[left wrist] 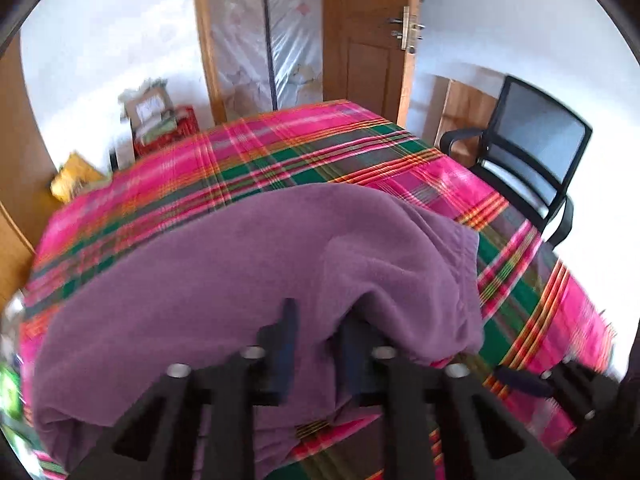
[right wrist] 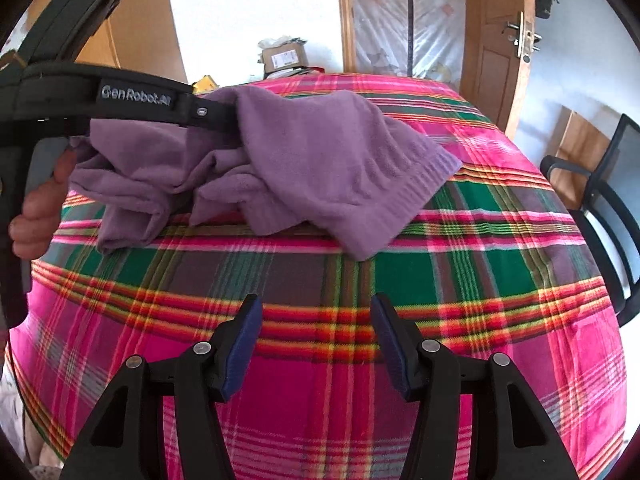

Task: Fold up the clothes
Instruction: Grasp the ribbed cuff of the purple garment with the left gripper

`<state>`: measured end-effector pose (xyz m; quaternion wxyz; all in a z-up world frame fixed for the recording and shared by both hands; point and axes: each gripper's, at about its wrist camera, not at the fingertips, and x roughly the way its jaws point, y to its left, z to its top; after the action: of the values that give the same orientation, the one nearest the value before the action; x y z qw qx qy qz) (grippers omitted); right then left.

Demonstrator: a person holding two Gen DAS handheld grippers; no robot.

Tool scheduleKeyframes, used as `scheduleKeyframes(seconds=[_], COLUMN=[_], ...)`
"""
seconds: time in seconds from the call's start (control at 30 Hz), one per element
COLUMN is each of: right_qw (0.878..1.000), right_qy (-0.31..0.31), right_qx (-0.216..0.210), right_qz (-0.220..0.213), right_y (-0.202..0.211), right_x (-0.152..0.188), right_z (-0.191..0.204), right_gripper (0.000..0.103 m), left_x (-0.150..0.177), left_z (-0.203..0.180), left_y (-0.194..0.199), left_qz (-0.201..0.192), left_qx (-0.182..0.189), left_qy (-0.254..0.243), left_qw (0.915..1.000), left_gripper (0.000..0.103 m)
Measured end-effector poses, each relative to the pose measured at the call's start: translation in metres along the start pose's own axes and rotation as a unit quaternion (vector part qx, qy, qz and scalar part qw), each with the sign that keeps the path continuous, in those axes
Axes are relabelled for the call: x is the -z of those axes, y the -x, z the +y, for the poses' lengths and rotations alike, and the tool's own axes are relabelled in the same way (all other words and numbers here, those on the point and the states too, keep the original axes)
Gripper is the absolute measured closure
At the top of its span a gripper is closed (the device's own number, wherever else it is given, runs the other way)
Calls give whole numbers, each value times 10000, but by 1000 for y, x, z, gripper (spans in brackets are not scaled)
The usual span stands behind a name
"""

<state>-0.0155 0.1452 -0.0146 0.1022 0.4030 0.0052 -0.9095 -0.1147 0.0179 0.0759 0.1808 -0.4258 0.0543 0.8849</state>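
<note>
Left wrist view: one purple garment [left wrist: 248,264] fills the middle, heaped on the plaid cloth [left wrist: 304,152] that covers the flat surface; what lies beneath the cloth cannot be told. The left tool [left wrist: 316,344] has its two blue-padded fingers close together with a fold of the garment pinched between them, and the fabric rises in a hump just beyond the tips. The garment is soft, fleecy and plain, with a stitched hem running down its right edge. Motion blur smears much of this view. Right of the garment, one black tool [left wrist: 560,380] is partly cut off by the frame. Beyond the cloth stand one black office chair [left wrist: 532,160], one wooden door [left wrist: 372,40] and a blurred pile of boxes [left wrist: 156,120].

Right wrist view: the same single garment [right wrist: 304,168] lies crumpled on the far half of the plaid cloth [right wrist: 320,360], one ribbed-edged corner spread toward the chair [right wrist: 600,208]. The right tool [right wrist: 316,344] hovers over bare plaid, its two fingers spread wide with nothing between them, well short of the garment. The left tool [right wrist: 224,114] reaches in from the left, its tips buried in the garment; a hand [right wrist: 40,208] grips its handle, partly cut off.
</note>
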Motion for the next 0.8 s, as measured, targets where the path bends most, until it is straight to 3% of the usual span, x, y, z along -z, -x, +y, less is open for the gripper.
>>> scheduleKeyframes(seconds=[0.17,0.33,0.67,0.8], right_qw=[9993,9986,9957,9966], right_qy=[-363,-527,-605,-683], right_qx=[-103,68,-620,-385], right_qz=[49,29,-335,-265], right_y=[-4,-9,-17,-27], right_x=[-10,-23,-67,-77], right_z=[-17,-30,-28,-31], right_gripper=[45,45,45,45], left_x=[-8,-15,-10,-9], left_z=[16,34,68,86], left_y=[14,36,83,95], left_qz=[-266,-625,-1141,-1248], left_qx=[113,104,-31,-66], left_qy=[435,845,1416,1688], left_qw=[9986,9944,9833,9777], left_gripper=[99,99,99,99])
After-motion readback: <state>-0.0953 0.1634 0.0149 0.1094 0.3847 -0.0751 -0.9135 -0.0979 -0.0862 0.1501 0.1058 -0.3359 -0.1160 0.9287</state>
